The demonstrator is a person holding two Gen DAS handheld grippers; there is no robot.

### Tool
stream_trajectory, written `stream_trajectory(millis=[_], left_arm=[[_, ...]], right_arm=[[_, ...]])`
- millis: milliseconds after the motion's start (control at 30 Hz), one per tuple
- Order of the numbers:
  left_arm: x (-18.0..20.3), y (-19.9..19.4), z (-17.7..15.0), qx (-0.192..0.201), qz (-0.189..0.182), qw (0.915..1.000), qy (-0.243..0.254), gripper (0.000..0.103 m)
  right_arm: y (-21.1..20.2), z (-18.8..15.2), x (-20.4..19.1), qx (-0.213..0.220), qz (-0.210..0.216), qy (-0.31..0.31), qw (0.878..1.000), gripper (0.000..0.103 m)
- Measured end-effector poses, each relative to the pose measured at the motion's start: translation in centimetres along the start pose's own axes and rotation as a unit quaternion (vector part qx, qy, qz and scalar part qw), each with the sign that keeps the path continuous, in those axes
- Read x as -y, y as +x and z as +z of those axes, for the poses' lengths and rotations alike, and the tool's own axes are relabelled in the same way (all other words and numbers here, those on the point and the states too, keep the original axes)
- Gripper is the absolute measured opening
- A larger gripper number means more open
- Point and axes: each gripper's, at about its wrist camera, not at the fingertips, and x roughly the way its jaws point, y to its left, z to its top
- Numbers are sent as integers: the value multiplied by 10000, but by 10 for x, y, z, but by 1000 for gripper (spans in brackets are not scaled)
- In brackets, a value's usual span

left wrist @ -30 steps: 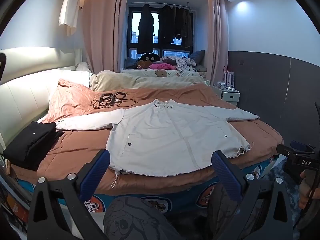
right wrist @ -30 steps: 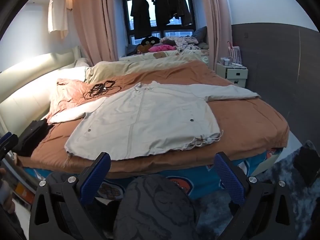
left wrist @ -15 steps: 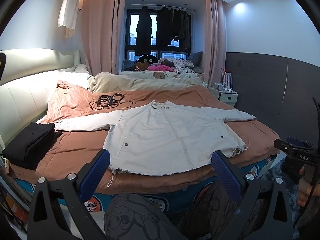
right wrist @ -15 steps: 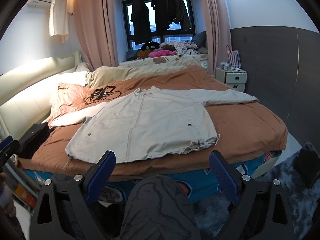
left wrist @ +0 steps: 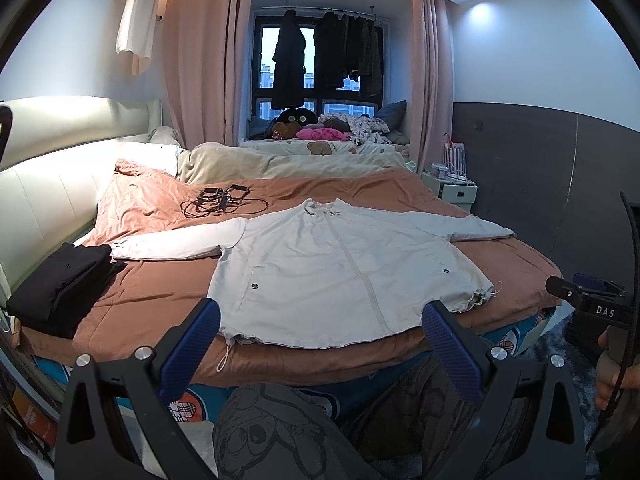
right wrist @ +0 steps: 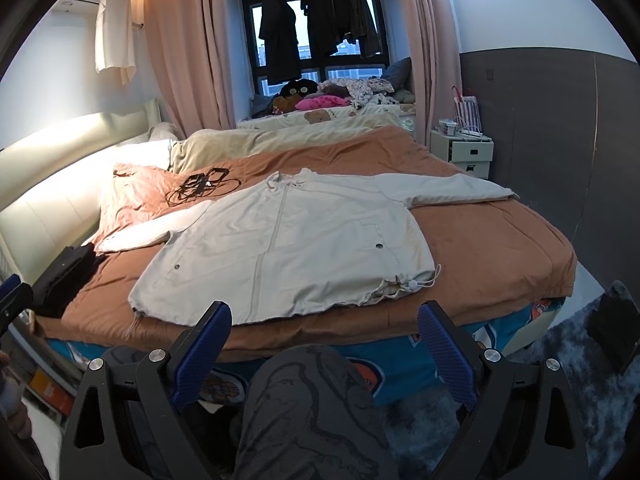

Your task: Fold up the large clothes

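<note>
A pale grey zip jacket (left wrist: 340, 276) (right wrist: 288, 240) lies spread flat and front up on the brown bedspread (left wrist: 152, 296) (right wrist: 492, 248). Both sleeves are stretched out to the sides and the drawstring hem is toward me. My left gripper (left wrist: 320, 312) hovers open just short of the bed's near edge, in front of the hem, with nothing between its blue pads (left wrist: 188, 348). My right gripper (right wrist: 324, 312) is likewise open and empty before the hem. Neither touches the jacket.
A folded black garment (left wrist: 60, 280) sits at the bed's left edge. Black cables (left wrist: 220, 200) lie near the pillow. A white nightstand (right wrist: 466, 150) stands at the right, with a second bed beyond. The person's knees (right wrist: 312, 408) are below the grippers, and a dark rug (right wrist: 576, 368) is on the floor.
The right gripper's fingers have come slightly closer together. The jacket and both hands are otherwise where they were.
</note>
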Motion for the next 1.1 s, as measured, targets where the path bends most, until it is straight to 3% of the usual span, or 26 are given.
stream_trajectory(millis=[1100], left_arm=[[-10, -8, -1, 97, 193, 9998, -41, 99]], right_arm=[[-1, 6, -5, 77, -76, -27, 9999, 93]])
